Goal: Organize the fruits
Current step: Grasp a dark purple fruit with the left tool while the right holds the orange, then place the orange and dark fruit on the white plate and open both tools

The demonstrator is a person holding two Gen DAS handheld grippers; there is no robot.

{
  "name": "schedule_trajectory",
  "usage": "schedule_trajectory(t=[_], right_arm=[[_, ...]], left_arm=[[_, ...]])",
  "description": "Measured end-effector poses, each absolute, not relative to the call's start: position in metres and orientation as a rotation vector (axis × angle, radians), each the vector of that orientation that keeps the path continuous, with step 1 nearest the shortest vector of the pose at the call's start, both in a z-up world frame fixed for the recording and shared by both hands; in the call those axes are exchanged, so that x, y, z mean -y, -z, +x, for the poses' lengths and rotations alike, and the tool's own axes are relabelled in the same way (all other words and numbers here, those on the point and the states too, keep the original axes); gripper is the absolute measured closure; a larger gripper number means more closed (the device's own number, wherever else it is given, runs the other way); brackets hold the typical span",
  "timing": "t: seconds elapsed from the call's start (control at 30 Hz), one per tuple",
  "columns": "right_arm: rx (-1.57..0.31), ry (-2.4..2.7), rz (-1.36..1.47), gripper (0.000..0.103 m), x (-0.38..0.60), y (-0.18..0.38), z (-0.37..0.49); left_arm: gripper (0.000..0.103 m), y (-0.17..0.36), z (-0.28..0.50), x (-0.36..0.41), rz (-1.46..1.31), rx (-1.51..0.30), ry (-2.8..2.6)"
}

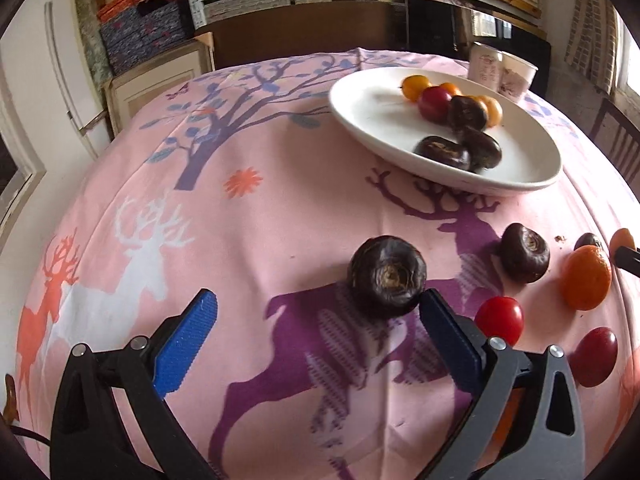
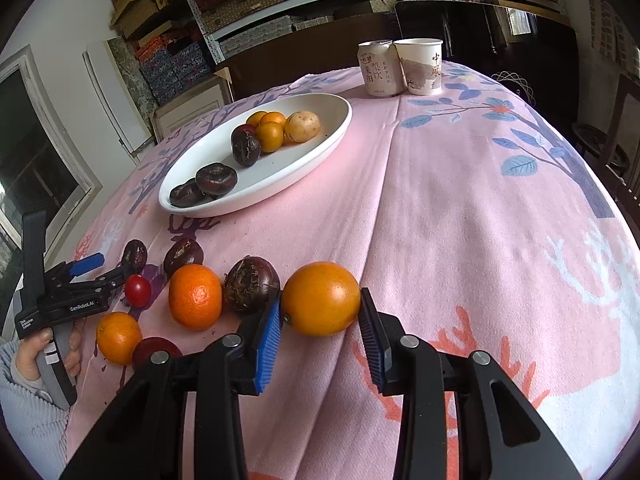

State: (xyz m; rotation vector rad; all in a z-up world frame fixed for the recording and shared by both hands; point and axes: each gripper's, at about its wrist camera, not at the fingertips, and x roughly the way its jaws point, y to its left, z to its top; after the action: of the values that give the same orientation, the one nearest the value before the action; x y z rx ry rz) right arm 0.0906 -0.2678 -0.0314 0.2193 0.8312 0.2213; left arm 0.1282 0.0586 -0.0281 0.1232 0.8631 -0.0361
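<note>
The right gripper (image 2: 320, 320) pointed steeply down at the near part of the table, its blue pads (image 2: 267, 336) pressed on either side of a smooth orange fruit (image 2: 320, 298) that sat on the pink tablecloth (image 2: 460, 220). Just to that fruit's left lay a dark water chestnut (image 2: 251, 283), then a dimpled tangerine (image 2: 195, 296).

The left gripper (image 1: 318, 312) was also angled down, its jaws spread wide and holding nothing. A large dark chestnut (image 1: 386, 276) lay on the cloth beyond the fingers, close against the tip of the right-hand finger (image 1: 436, 312); whether they touched could not be told. From the right wrist view, a hand (image 2: 38, 354) in a pale ribbed sleeve (image 2: 24, 420) gripped the tool's handle near the left edge of the table.

Farther back, toward the table's middle, stood the white oval dish (image 2: 304, 168), already holding chestnuts, small orange fruits and a pale round one. A can (image 2: 378, 68) and a paper cup (image 2: 422, 66) stood at the far edge.
</note>
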Motion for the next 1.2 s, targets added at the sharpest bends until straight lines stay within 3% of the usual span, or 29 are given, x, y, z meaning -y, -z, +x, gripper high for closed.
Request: schedule_trajectory(t=[0.23, 0.6, 0.63, 0.67, 0.73, 0.83, 1.2], right_arm=[[-0.83, -0.223, 0.218, 0.065, 0.267, 0.031, 0.09], [-0.85, -0.222, 0.216, 0.065, 0.266, 0.034, 0.092], [-0.85, -0.222, 0.216, 0.065, 0.266, 0.034, 0.092], [-0.849, -0.222, 0.216, 0.065, 0.266, 0.034, 0.092], [-0.846, -0.223, 0.216, 0.065, 0.266, 0.034, 0.092], [-0.845, -0.225, 0.215, 0.065, 0.266, 0.034, 0.092], [-0.771, -0.264, 0.269, 0.065, 0.272, 0.021, 0.086]], left_arm=[[0.005, 0.023, 0.124, -0.047, 0.166, -0.814, 0.074], [0.005, 0.034, 0.151, -0.059, 0.05, -0.903, 0.099], [0.014, 0.034, 0.151, -0.06, 0.035, -0.906, 0.122], [0.029, 0.034, 0.15, -0.059, 0.031, -0.904, 0.151], [0.046, 0.033, 0.146, -0.051, 0.068, -0.895, 0.17], [0.063, 0.033, 0.143, -0.039, 0.123, -0.887, 0.205], [0.063, 0.006, 0.122, -0.031, 0.105, -0.777, 0.237]])
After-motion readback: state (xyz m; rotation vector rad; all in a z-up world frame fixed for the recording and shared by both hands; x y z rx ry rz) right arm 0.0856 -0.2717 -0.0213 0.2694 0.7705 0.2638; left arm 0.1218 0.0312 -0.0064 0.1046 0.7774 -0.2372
